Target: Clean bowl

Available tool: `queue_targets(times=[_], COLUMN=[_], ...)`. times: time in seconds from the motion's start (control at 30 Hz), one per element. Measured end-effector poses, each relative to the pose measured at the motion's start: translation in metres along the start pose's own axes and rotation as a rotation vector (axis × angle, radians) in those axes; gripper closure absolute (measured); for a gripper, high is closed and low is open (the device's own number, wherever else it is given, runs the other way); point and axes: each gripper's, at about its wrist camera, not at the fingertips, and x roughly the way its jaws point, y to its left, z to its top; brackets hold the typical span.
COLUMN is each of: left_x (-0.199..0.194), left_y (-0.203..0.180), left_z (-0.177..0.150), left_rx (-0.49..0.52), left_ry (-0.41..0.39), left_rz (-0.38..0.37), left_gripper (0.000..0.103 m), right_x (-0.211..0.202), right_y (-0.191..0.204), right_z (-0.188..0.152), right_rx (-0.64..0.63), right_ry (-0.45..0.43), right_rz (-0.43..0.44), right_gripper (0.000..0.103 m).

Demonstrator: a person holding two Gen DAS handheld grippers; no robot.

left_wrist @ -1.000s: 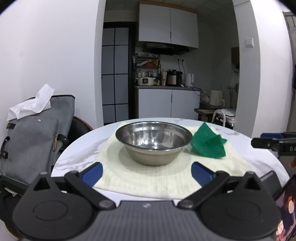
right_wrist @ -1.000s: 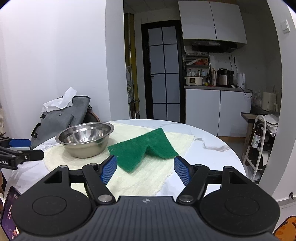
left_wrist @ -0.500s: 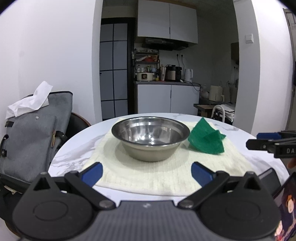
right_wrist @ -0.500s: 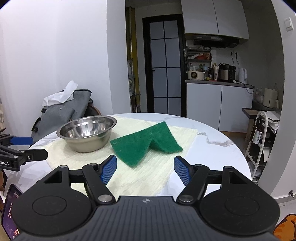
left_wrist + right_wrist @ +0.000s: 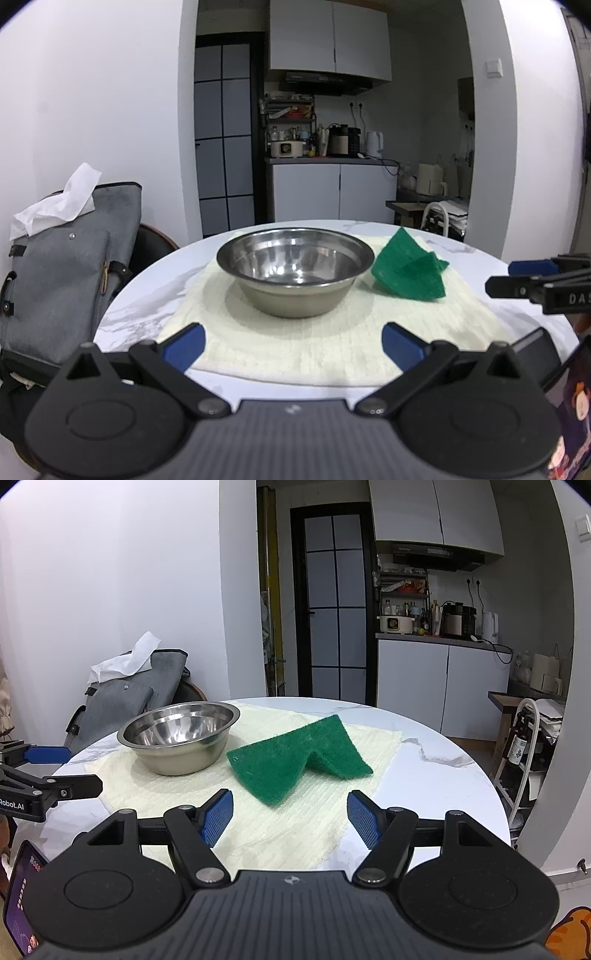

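Note:
A steel bowl (image 5: 294,269) stands upright on a cream cloth (image 5: 314,343) on the round marble table; it also shows in the right wrist view (image 5: 179,734). A folded green scouring pad (image 5: 408,271) lies on the cloth to the bowl's right, and shows in the right wrist view (image 5: 299,758). My left gripper (image 5: 293,345) is open and empty, in front of the bowl. My right gripper (image 5: 290,818) is open and empty, just in front of the pad. Each gripper's tip shows at the edge of the other's view.
A grey backpack (image 5: 70,266) with white tissue on top sits on a chair left of the table. A phone (image 5: 22,893) lies at the table's near edge. A white rack with bottles (image 5: 528,746) stands to the right. Kitchen counter at the back.
Both grippers have lowered or tilted slightly, so the bowl and pad sit lower in the views. Neither gripper has changed its opening. Bowl and pad have not moved.

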Motion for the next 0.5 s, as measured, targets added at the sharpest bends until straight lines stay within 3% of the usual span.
queue_targets(times=[0.5], left_x=[-0.0019], left_y=[-0.006], left_z=[0.0031], left_rx=[-0.016], left_ry=[-0.024], left_rz=[0.024], left_gripper=[0.0], right_x=[0.0044], right_y=[0.0076], right_z=[-0.0003], right_rx=[-0.013], right_ry=[0.024], right_rz=[0.007], right_gripper=[0.031])
